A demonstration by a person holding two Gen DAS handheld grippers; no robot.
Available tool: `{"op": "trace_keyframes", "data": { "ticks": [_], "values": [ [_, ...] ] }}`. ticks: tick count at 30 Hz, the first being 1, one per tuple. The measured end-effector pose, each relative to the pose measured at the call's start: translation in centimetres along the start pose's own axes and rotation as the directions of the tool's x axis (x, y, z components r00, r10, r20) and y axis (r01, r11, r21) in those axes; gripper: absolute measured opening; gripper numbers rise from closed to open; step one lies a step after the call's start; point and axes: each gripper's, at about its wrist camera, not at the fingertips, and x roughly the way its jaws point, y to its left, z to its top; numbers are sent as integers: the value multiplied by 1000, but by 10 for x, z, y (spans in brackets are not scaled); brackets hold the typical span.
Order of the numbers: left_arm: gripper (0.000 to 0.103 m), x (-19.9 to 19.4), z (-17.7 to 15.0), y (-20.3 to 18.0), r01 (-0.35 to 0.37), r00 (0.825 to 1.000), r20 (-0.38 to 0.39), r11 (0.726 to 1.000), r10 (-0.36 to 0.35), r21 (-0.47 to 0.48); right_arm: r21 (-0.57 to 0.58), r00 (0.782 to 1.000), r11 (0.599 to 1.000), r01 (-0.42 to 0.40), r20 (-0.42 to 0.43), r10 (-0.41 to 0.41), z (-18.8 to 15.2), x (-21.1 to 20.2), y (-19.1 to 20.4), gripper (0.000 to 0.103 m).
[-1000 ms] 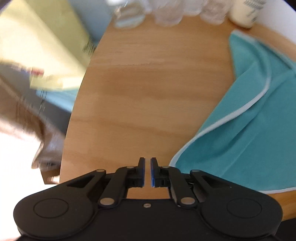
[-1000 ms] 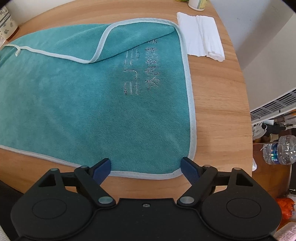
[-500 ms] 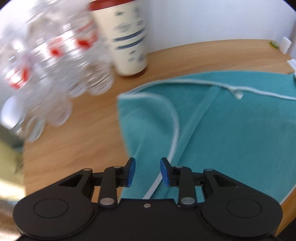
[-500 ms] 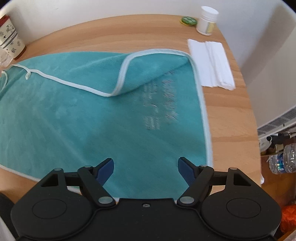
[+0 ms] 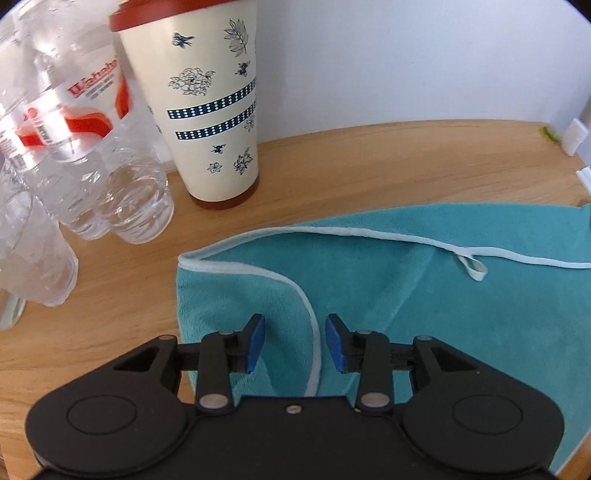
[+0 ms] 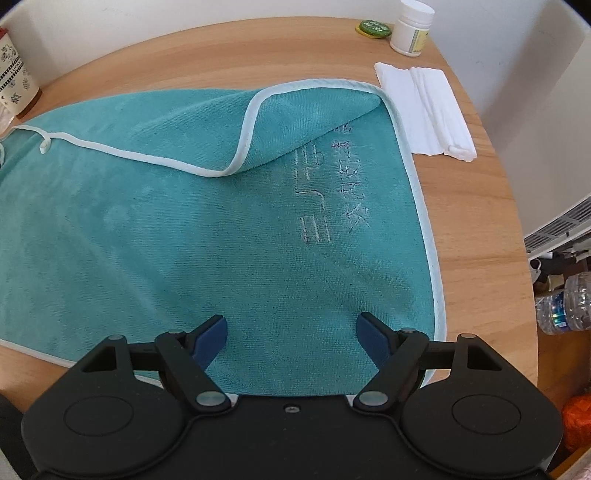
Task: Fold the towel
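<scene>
The left gripper (image 5: 295,341) hangs open astride the towel (image 6: 207,236) hem; the right gripper (image 6: 291,341) gapes wide; both should pinch near corners squarely before lifting.

A round wooden table (image 6: 476,206) holds a big teal towel (image 6: 184,236), a folded white cloth (image 6: 424,107), a small white jar (image 6: 412,27), a green lid (image 6: 373,28), a flowery cup (image 5: 207,110) and clear water bottles (image 5: 85,155).

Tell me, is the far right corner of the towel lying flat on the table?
No, that corner of the towel is folded back over itself.
</scene>
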Motion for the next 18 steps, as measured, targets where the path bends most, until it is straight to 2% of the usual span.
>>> {"op": "trace_keyframes", "data": {
  "ticks": [2, 4, 11, 17, 18],
  "values": [
    [15, 4, 3, -3, -16, 1000, -10, 1000, 16, 11, 3, 1000, 1000, 0, 0, 0, 0, 0, 0, 82],
    [7, 5, 5, -2, -37, 999, -9, 999, 37, -2, 3, 1000, 1000, -2, 1, 2, -1, -1, -1, 82],
    [6, -17, 4, 21, -99, 995, 12, 995, 99, -31, -11, 1000, 1000, -7, -9, 7, 0, 0, -2, 84],
    [6, -42, -7, 86, -244, 969, 21, 964, 248, -107, -24, 1000, 1000, -8, -15, 8, 1, 2, -1, 86],
    [6, -41, -7, 89, -250, 967, 20, 962, 254, -109, -25, 1000, 1000, -7, -16, 7, 2, 2, -1, 86]
  ]
}}
